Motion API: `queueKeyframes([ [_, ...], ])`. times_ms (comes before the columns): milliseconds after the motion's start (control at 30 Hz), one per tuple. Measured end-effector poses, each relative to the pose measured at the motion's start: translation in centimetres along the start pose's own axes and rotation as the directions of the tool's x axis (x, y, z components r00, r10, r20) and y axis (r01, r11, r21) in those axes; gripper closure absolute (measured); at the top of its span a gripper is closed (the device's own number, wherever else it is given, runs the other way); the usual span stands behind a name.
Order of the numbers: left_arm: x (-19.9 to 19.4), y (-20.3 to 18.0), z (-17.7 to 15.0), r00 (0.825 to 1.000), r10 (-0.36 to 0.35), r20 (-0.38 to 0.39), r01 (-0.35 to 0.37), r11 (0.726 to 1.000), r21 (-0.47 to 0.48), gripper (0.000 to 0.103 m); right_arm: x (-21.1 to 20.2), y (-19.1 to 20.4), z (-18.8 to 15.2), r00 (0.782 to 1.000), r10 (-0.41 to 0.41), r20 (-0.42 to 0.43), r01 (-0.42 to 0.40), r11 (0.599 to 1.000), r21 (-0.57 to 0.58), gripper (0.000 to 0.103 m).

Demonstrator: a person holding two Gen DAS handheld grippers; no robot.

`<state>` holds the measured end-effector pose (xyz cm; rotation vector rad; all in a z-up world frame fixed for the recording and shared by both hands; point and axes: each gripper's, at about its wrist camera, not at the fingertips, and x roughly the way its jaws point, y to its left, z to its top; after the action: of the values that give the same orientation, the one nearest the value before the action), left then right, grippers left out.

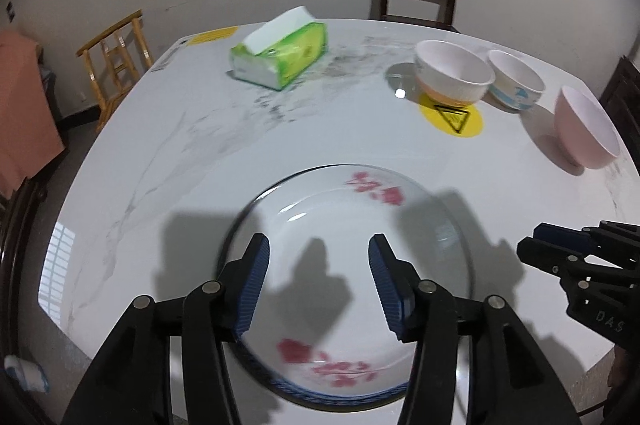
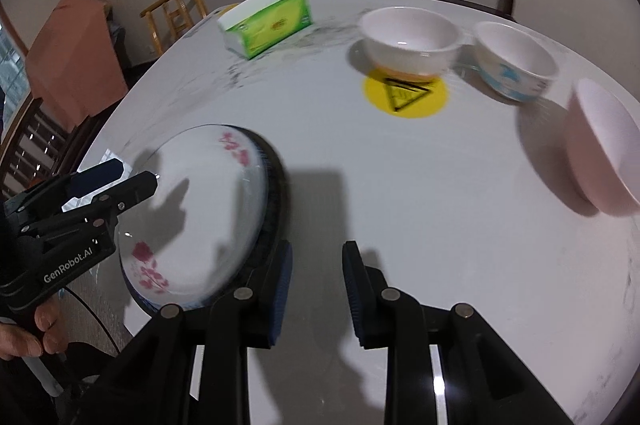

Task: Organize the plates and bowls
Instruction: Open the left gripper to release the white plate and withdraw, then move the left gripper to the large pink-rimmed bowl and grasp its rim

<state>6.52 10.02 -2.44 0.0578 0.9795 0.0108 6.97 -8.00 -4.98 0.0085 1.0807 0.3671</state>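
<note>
The plate (image 1: 352, 289) lay flat near the table's (image 1: 280, 153) front edge, white with red flowers, and in the right wrist view a dark rim showed under it, so we judged it to be resting on at least one other plate (how many, we could not tell). Our left gripper (image 1: 319, 275) hung over it with its jaws spread and nothing between the pads; neither pad touched the rim. Our right gripper (image 2: 316, 283) stood just right of the plate, jaws narrowly apart and empty, over bare table.

Farther back stood the three bowls: a white bowl (image 1: 454, 73) sitting partly on a yellow sticker (image 1: 452, 119), a blue-patterned bowl (image 1: 516, 81) beside it, almost touching, and a pink bowl (image 1: 586, 129) apart at the right. A tissue pack (image 1: 280, 55) lay well behind, off to the left.

We judged the plate step to be done or nearly so, with the bowls not yet gathered. The next move would call for one gripper to reach across to a bowl, most likely the right one toward the pink bowl, open wider, take the rim between its pads, and carry it to nest with the others. A thin, curved rim could slip, so we would want a square bite.
</note>
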Motion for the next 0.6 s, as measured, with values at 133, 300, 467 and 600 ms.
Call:
queueKeyframes([
  [133, 0.1, -2.6, 0.6, 1.0, -0.028, -0.006, 0.028, 0.999, 0.033, 0.042, -1.7, -2.8, -0.9, 0.999, -0.031, 0.018, 0.031, 0.999, 0.027, 0.077],
  [300, 0.4, -6.5, 1.5, 0.998, -0.059, -0.016, 0.06, 0.994, 0.086, 0.04, -4.0, -7.1, -1.4, 0.996, -0.072, 0.047, 0.068, 0.995, 0.077, 0.077],
  [467, 0.9, -10.3, 2.8, 0.996, -0.087, -0.032, 0.091, 0.987, 0.131, 0.039, -6.3, -11.3, -1.8, 0.991, -0.11, 0.074, 0.1, 0.986, 0.132, 0.072],
  [600, 1.3, -12.9, 4.2, 0.992, -0.119, -0.05, 0.125, 0.98, 0.153, 0.039, -8.3, -15.3, -1.9, 0.984, -0.147, 0.101, 0.126, 0.974, 0.189, 0.067],
])
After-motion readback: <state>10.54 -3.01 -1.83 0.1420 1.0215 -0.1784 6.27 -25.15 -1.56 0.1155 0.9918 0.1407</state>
